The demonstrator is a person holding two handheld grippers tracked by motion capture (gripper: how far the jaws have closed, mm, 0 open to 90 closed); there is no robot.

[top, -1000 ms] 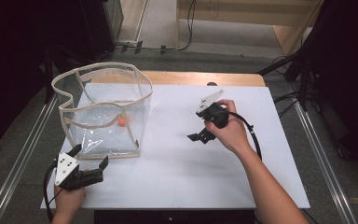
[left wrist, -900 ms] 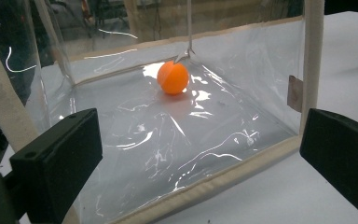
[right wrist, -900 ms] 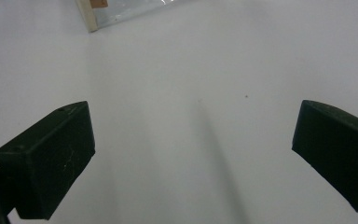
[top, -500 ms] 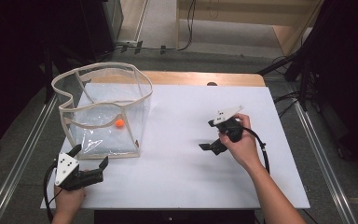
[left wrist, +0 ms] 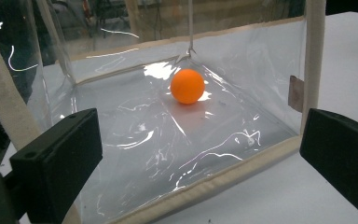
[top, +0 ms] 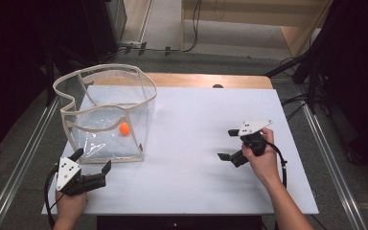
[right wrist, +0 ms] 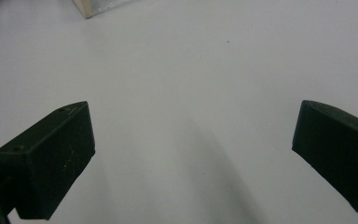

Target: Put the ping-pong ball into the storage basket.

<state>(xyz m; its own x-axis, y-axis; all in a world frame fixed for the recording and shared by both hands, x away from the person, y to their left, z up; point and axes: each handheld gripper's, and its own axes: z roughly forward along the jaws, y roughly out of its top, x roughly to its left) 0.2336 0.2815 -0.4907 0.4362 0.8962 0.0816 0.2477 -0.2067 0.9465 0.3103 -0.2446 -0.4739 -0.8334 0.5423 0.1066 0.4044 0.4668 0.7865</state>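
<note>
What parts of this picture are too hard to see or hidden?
- Clear bag, left gripper view: its top rim is cut off by the frame's upper edge.
- Orange ball, high view: too small to show any markings.
- Bag's far wall, left gripper view: glare and wrinkles blur what lies behind it.
- Right gripper, right gripper view: its jaws are cut off by the bottom and right edges.
- Left gripper, high view: the hand hides its grip.

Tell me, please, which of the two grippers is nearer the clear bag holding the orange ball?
The left gripper: it sits just in front of the clear bag with the orange ball, while the right gripper is off across the white table.
</note>
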